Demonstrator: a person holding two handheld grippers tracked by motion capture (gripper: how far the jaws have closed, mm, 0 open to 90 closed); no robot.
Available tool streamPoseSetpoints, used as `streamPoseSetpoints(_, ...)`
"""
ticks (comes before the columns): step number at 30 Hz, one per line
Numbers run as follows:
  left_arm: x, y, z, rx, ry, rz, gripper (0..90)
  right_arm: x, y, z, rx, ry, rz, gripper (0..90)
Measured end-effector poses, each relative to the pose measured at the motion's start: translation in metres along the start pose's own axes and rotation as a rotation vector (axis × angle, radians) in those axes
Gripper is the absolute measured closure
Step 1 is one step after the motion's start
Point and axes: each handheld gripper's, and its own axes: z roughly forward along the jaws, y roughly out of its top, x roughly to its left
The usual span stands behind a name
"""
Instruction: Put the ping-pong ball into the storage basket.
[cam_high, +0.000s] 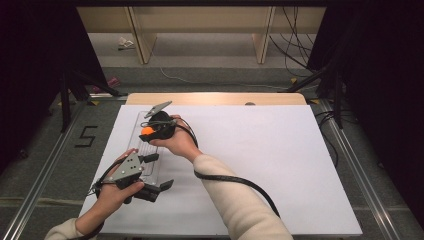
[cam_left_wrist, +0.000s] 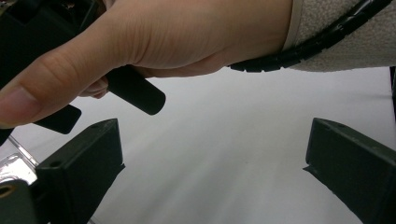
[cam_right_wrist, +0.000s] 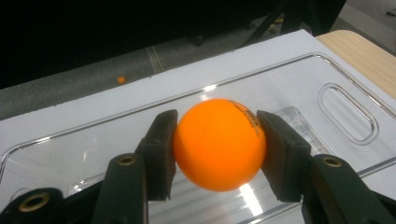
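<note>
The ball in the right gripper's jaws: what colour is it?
Orange, with small dark print near its top; the ball shows best in the right gripper view.

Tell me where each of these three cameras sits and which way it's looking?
High view: fixed above the person's side, looking forward and down on the white table; both forearms enter from below, left tongs open, right tongs over a clear tray.
Left gripper view: rides the left tongs, looking along their open jaws at the bare table; the right hand crosses above.
Right gripper view: rides the right tongs, whose jaws pinch an orange ball above the tray.
Shared: the high and right gripper views both show ball and tray.
</note>
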Motion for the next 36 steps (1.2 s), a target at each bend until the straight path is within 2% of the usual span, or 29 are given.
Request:
streamPoseSetpoints(15, 0.000, 0.000, 0.000, 0.002, -0.001, 0.005, 3.4, 0.003, -0.002, 0.009, 0.028, 0.022, -0.008, 51.4)
streamPoseSetpoints(36, 0.000, 0.000, 0.001, 0.003, -0.003, 0.006, 3.4, 0.003, -0.005, 0.018, 0.058, 0.026, -0.009, 51.3)
